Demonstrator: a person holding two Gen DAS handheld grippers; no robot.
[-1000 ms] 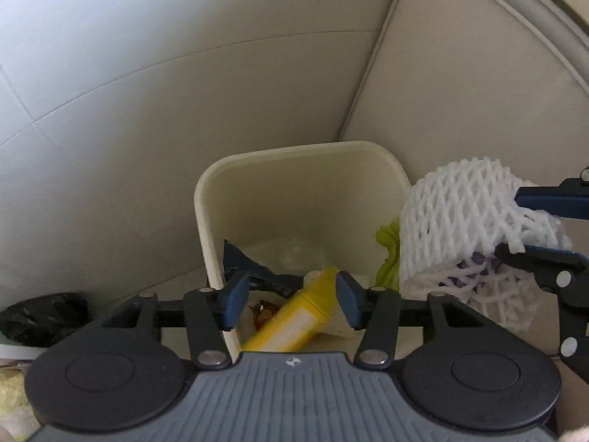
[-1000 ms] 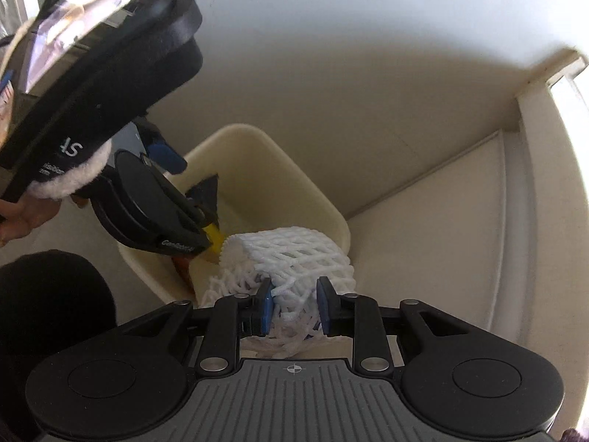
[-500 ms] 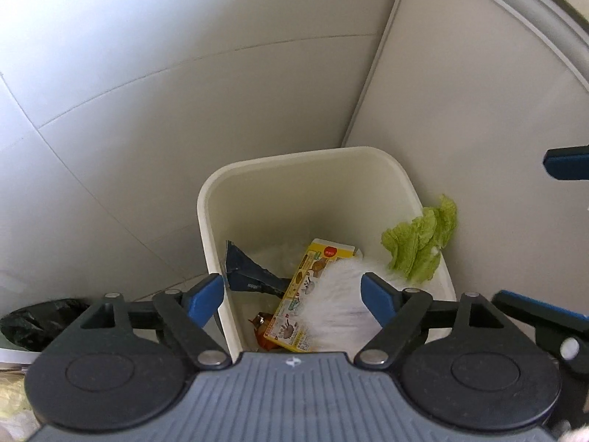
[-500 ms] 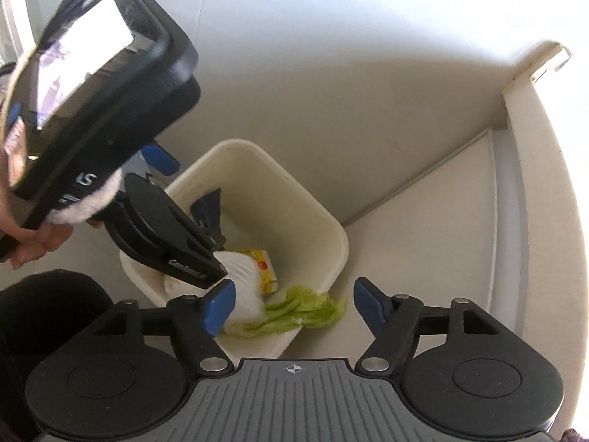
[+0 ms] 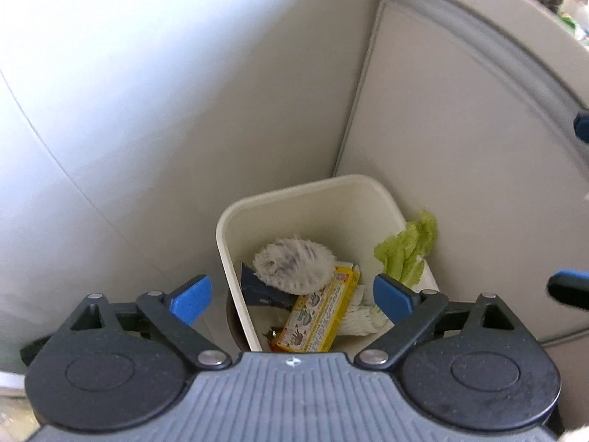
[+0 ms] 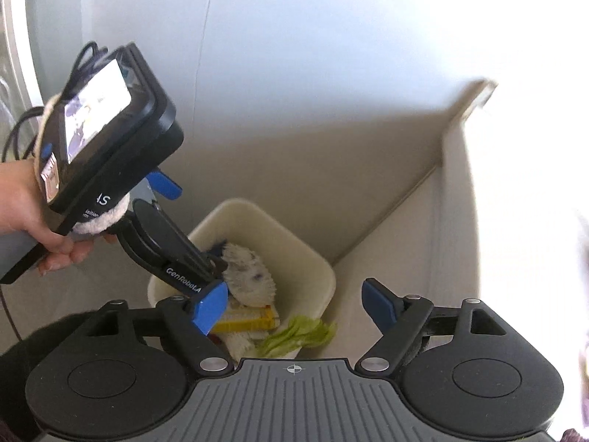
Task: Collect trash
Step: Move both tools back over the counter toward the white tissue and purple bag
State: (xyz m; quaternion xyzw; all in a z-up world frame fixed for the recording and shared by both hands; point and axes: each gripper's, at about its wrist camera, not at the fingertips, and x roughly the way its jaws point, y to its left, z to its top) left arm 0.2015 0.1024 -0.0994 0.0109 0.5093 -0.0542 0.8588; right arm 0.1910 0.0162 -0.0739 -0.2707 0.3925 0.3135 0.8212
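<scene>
A cream trash bin point(image 5: 235, 217) stands in a wall corner below both grippers; it also shows in the right wrist view point(image 6: 316, 269). Inside lie a white foam net point(image 5: 294, 265), a yellow box point(image 5: 320, 316) and a dark blue wrapper point(image 5: 257, 287). A green lettuce leaf point(image 5: 405, 254) hangs over the bin's right rim. My left gripper point(image 5: 292, 294) is open and empty above the bin. My right gripper point(image 6: 294, 305) is open and empty above the bin; the foam net point(image 6: 246, 272), box point(image 6: 246, 322) and leaf point(image 6: 294, 335) show below it.
White walls meet behind the bin. A beige cabinet panel point(image 5: 460, 147) stands to the right. The left hand-held unit point(image 6: 110, 154) with its screen sits left of the bin in the right wrist view. A dark object point(image 6: 44, 339) lies at lower left.
Both grippers opened: the yellow box and the foam net dropped into the bin. Both grippers have since risen away from the bin.
</scene>
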